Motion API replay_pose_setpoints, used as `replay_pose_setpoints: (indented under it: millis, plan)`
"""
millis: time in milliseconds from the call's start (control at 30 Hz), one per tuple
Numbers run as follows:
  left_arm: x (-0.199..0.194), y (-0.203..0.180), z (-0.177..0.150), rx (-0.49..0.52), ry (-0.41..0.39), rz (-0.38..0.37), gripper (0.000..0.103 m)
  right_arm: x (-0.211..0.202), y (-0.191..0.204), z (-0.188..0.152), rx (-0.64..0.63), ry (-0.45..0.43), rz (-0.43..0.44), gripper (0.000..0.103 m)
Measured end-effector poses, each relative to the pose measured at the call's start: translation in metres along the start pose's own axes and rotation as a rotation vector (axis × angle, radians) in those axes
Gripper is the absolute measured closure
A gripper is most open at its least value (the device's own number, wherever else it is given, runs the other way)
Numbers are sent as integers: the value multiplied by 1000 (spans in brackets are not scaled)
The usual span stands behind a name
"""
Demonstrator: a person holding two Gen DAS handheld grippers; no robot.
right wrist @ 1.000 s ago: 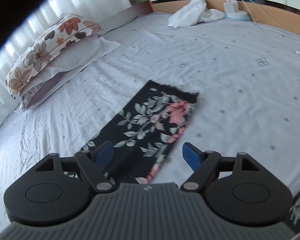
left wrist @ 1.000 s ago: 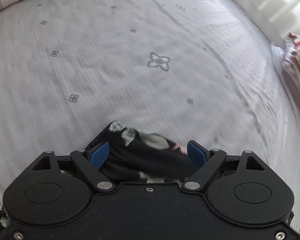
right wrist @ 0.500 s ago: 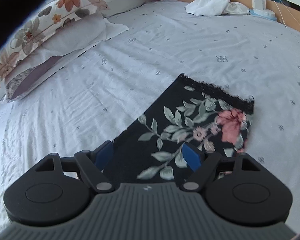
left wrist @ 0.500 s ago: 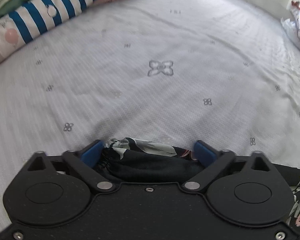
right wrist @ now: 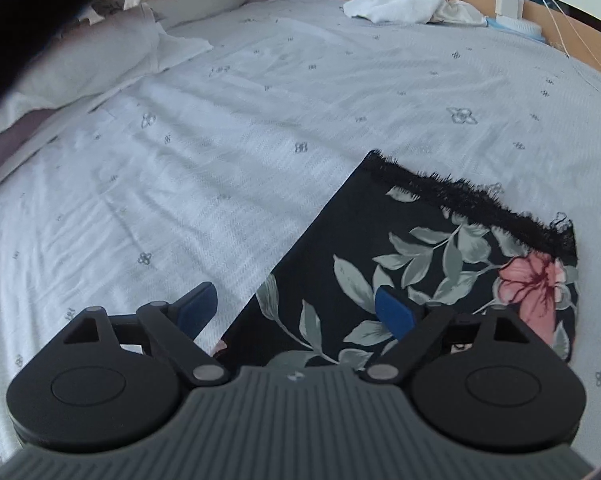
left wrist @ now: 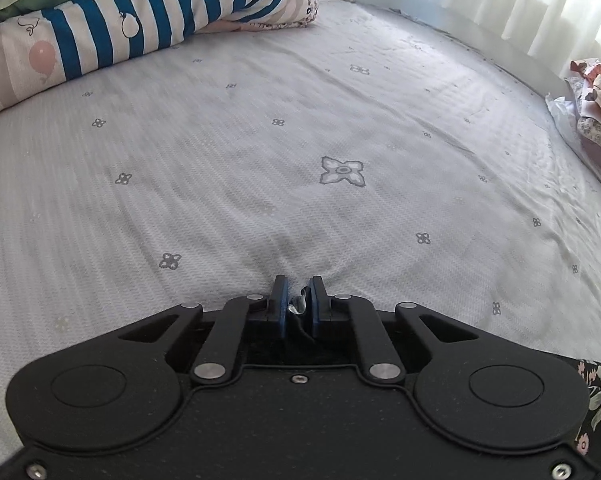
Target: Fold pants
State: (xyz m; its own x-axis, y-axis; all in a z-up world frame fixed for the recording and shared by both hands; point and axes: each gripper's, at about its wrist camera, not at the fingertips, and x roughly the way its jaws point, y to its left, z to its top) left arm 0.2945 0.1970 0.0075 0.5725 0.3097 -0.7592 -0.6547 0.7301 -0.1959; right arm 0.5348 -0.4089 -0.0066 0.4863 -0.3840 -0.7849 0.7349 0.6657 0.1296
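Observation:
The pants (right wrist: 420,248) are black with grey leaves, pink flowers and a lace hem, lying flat on the bed in the right wrist view. My right gripper (right wrist: 296,312) is open just above their near left edge, one finger over the sheet, one over the fabric. My left gripper (left wrist: 297,304) is shut on a bunched bit of the pants (left wrist: 298,305) low on the bed. More floral fabric (left wrist: 596,396) shows at the lower right of the left wrist view.
A grey patterned bedsheet (left wrist: 300,140) covers the bed. A blue-striped quilt (left wrist: 132,28) lies at the far left. Floral pillows (left wrist: 596,92) lie at the right edge, also seen in the right wrist view (right wrist: 84,60). A white cloth (right wrist: 404,0) and a charger (right wrist: 510,6) sit by the headboard.
My left gripper has closed on the pants' edge and tipped up toward the striped quilt. My right gripper has moved down and closer to the pants, staying open.

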Motion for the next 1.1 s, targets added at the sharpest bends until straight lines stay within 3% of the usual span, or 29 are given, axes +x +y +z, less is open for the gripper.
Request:
replay_pose_setpoints:
  millis: [67,100,133,167,200,300,433,533,633,667,700,733,800,900,967,1000,1100]
  plan:
    - [-2,1,-2,0,-14,-7,94,2,0,-3,4,2,0,21]
    - [-3,3,-2,-9,-16,-15,94,-2,-2,-6,10,-28,-43,39]
    - [-5,5,-2,-17,-15,-25,94,-5,-4,-6,7,-40,-68,74]
    - [-6,7,-1,-22,-12,-34,95,-8,-11,-5,23,-47,-59,93]
    - [-8,9,0,-34,-8,-41,95,-12,-22,-2,74,-36,-18,101]
    - [-17,15,4,-60,0,-58,96,-26,-60,6,220,-20,70,101]
    - [-50,17,11,-38,-60,-95,96,-54,-87,13,204,-82,99,101]
    - [-79,20,18,-37,-78,-140,96,-95,-133,24,224,-126,160,101]
    - [-101,23,22,-18,-90,-157,96,-105,-153,31,229,-83,210,98]
    - [-105,24,22,-16,-94,-160,96,-106,-168,32,282,13,304,92]
    - [-108,25,21,-13,-94,-162,96,-105,-172,30,313,41,335,83]
    - [-110,26,20,-13,-93,-162,96,-104,-171,27,318,61,356,53]
    - [-111,29,18,-20,-84,-162,96,-98,-159,21,290,83,373,29]
    - [-107,31,14,-14,-77,-158,96,-80,-138,8,258,103,382,30]
    - [-100,32,14,-15,-80,-155,96,-72,-132,2,257,105,398,42]
    - [-97,33,15,-20,-79,-156,96,-56,-129,-9,285,99,427,55]
    - [-89,35,19,-26,-83,-156,96,-41,-127,-18,294,94,458,62]
